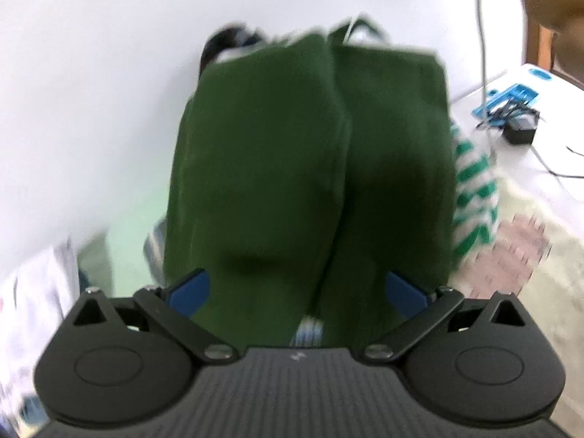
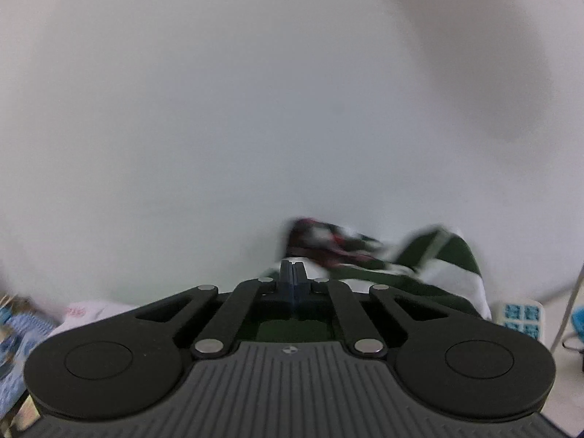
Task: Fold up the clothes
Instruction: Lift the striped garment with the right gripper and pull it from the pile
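Dark green garment (image 1: 310, 153) folded, long axis running away from left gripper (image 1: 297, 292), jaws spread; right gripper (image 2: 293, 284) clenched, empty.

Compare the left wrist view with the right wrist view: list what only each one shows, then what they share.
Left wrist only: the left tongs standing open over the dark green garment, a green-and-white striped cloth, a blue plastic part with black cables.

Right wrist only: the right tongs shut with nothing between them, a tile-patterned item, pale cloth at lower left.

Both: the green garment, the dark patterned fabric behind it, and the white wall.
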Action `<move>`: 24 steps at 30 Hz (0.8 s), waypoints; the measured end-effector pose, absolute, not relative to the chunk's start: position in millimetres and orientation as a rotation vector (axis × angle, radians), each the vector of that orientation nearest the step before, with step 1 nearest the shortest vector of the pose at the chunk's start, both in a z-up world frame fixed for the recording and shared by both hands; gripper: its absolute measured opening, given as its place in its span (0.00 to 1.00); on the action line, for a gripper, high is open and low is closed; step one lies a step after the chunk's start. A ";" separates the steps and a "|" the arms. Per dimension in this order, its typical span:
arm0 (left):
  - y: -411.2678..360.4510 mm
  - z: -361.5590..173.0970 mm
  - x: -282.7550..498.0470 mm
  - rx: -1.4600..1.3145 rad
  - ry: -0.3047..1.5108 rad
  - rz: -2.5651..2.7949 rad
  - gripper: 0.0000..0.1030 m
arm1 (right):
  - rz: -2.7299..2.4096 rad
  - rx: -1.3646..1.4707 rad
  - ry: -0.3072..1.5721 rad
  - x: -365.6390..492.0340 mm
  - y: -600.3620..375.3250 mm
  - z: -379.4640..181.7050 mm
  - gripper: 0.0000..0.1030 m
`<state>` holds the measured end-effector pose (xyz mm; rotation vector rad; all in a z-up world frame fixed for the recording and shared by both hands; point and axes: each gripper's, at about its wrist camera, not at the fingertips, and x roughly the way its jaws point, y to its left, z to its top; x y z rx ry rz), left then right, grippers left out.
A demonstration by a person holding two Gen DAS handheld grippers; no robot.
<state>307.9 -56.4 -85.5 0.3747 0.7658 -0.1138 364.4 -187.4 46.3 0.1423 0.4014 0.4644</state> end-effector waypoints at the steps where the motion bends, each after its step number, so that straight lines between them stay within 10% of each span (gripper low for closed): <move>1: -60.3 -85.0 311.5 0.389 0.761 -0.121 0.99 | 0.429 0.105 0.378 357.6 -185.9 50.2 0.00; 6: -54.6 -91.9 322.0 0.315 0.809 -0.128 0.99 | 0.285 0.206 0.534 394.1 -215.7 23.4 0.40; 15: -47.6 -102.0 299.8 0.332 0.835 -0.125 0.99 | 0.240 0.282 0.697 457.3 -188.4 -21.5 0.60; 18: -43.9 -103.6 289.2 0.355 0.832 -0.110 0.99 | 0.203 0.245 0.655 450.8 -169.6 -14.9 0.23; 24: -17.6 -103.2 260.8 0.242 0.869 -0.092 0.99 | 0.327 0.196 0.472 398.7 -172.4 6.3 0.11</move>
